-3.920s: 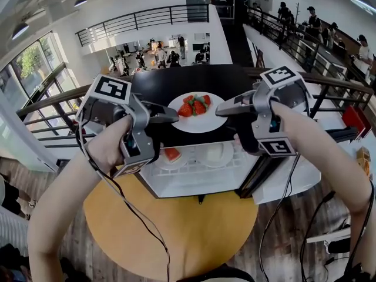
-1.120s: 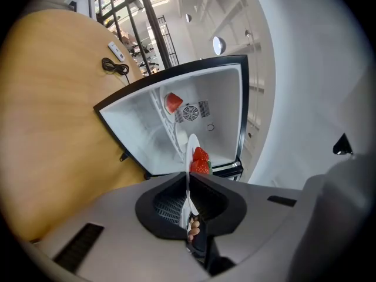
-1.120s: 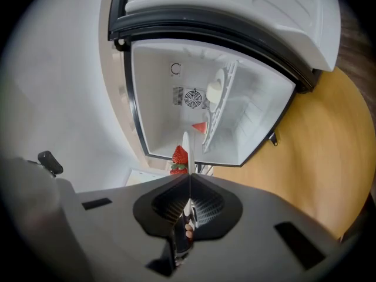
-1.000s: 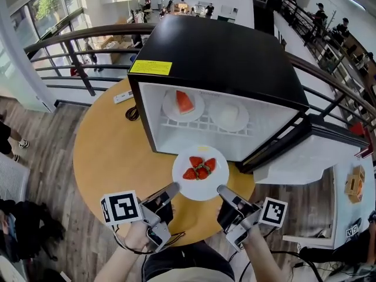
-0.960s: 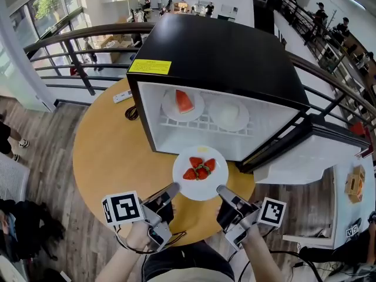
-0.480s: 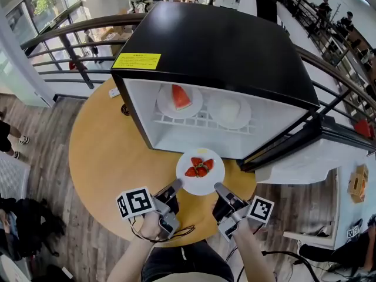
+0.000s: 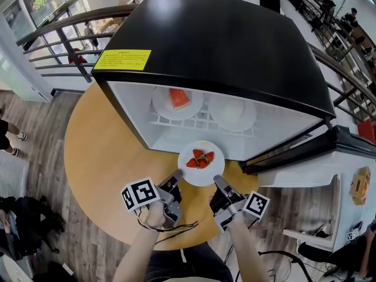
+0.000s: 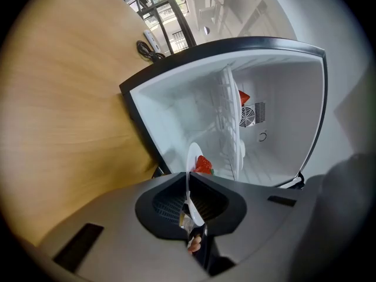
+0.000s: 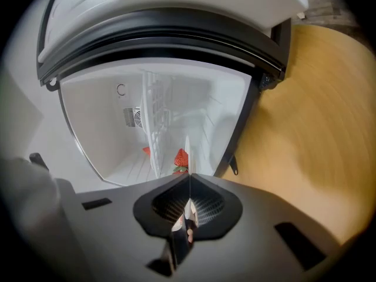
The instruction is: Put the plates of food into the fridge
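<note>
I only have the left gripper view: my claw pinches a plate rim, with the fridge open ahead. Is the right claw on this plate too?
Observer: Yes, the right claw is shut on the opposite rim of the strawberry plate.
Operator: What's stored inside?
Observer: Two plates sit side by side on the wire shelf: a watermelon plate on the left and a plate of pale white food on the right.
Operator: Anything to my right?
Observer: The fridge door stands open there, beyond the right claw.
</note>
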A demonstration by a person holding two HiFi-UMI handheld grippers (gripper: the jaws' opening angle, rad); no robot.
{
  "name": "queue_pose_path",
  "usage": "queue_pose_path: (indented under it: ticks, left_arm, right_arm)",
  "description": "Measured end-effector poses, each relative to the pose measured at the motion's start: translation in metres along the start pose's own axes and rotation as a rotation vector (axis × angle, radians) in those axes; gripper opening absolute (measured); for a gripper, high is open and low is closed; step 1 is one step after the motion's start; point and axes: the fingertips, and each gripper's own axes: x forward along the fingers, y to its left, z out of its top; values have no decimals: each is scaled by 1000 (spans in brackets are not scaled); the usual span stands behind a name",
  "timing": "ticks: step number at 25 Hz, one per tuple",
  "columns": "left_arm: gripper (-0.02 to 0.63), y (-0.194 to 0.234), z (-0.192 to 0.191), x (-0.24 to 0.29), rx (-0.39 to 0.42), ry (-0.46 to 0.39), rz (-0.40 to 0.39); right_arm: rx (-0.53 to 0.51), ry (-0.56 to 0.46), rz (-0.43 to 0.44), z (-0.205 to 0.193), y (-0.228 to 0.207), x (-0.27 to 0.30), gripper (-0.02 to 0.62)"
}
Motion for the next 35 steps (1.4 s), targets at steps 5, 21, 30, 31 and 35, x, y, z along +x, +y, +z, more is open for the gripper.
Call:
queue_pose_path:
  ticks: [5,21,30,31,35]
  left_arm:
    - [21,5,15,16,-28,-25,-3]
    - [22,23,40,38,-8,-27,29]
    - [21,16,27,33,158,-8,65]
    - [21,14,25,31,186,-4,68]
    - [21,10,16,24,287,-3,87]
  right_arm:
    - [64,-51,12,8,-10,14,17]
    - [162,-191,-4,32,-38,45,17]
    - [157,-246,-40,43,-42,77,17]
    - [158,-254,-41,44,-41,80,17]
    - [132,-269,-73,52,-44,90,17]
